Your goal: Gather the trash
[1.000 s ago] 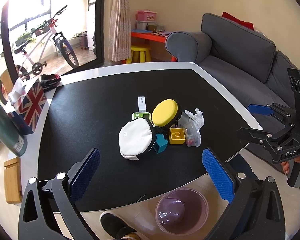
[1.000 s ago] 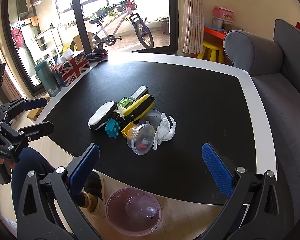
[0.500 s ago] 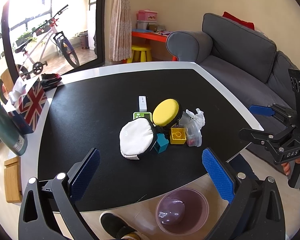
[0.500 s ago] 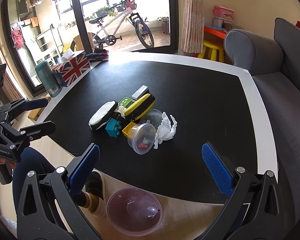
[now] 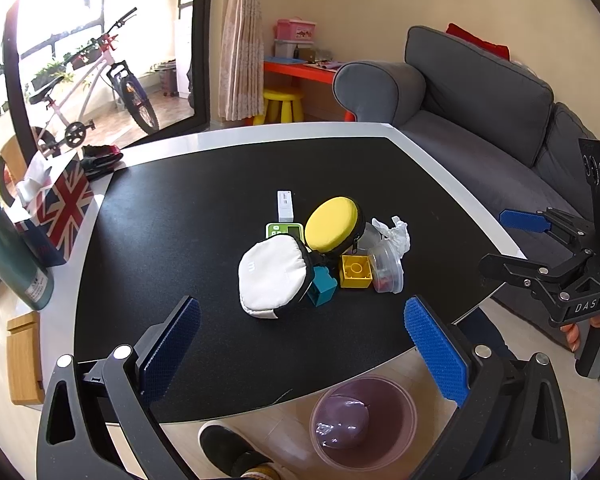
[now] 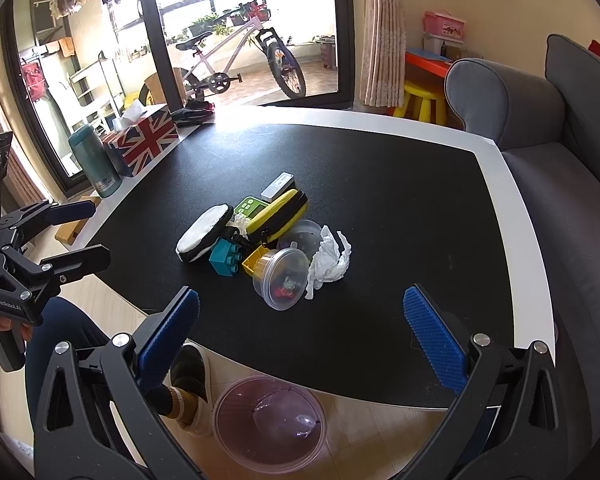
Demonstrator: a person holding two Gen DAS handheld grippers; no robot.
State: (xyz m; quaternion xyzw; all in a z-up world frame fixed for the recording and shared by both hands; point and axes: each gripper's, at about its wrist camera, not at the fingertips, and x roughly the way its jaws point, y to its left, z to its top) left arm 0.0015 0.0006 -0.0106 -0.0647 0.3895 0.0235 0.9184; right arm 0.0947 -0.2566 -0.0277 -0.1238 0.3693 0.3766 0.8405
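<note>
Both my left gripper and right gripper hang spread and empty, framing the crumpled tissue above the bin.

the left gripper hangs wide open above the near edge of the black table. a crumpled tissue lies beside a plastic tub (tipped sideways). a pink bin stands on the floor below.

My left gripper hangs with its jaws wide apart, holding nothing. My right gripper does likewise, level beside it.
</note>
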